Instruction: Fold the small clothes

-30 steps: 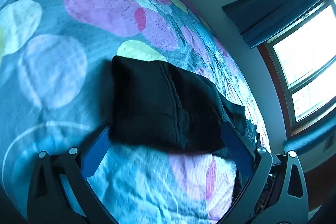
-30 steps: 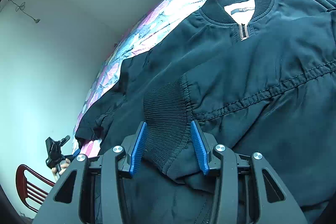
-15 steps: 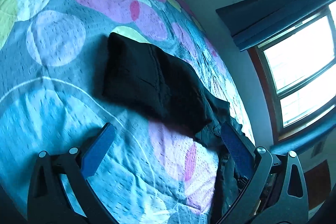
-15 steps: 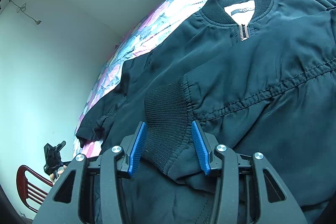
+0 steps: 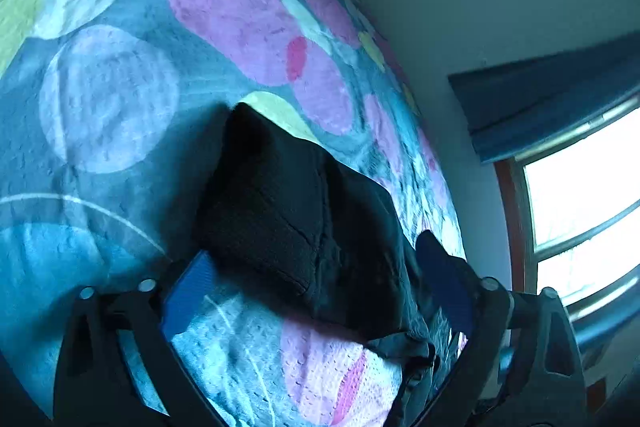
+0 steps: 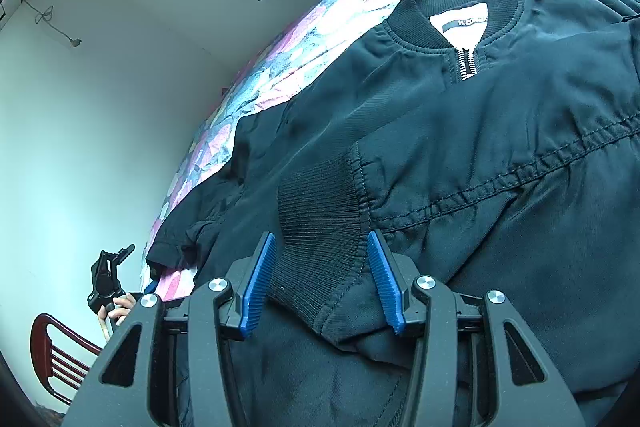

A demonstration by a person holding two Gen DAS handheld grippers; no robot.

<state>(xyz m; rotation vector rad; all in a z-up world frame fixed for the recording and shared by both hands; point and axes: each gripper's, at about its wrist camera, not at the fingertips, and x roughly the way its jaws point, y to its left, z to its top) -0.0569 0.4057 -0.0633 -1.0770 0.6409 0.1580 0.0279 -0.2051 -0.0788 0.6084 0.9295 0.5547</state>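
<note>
Left tongs (image 5: 320,291) wide but closing, straddling the jacket's black ribbed cuff (image 5: 260,211) without pressing it. Right tongs (image 6: 318,281) half open and opening, pads beside another ribbed cuff (image 6: 320,223), not clamping. Both angled downward. Jacket (image 6: 460,147) spread flat on bed (image 5: 120,87).

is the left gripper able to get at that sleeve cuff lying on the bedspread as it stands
Probably yes. The ribbed cuff lies flat on the bedspread with nothing on top of it, and its near edge already sits between the pads of the left gripper, whose jaws are closing without yet pressing on it.
</note>
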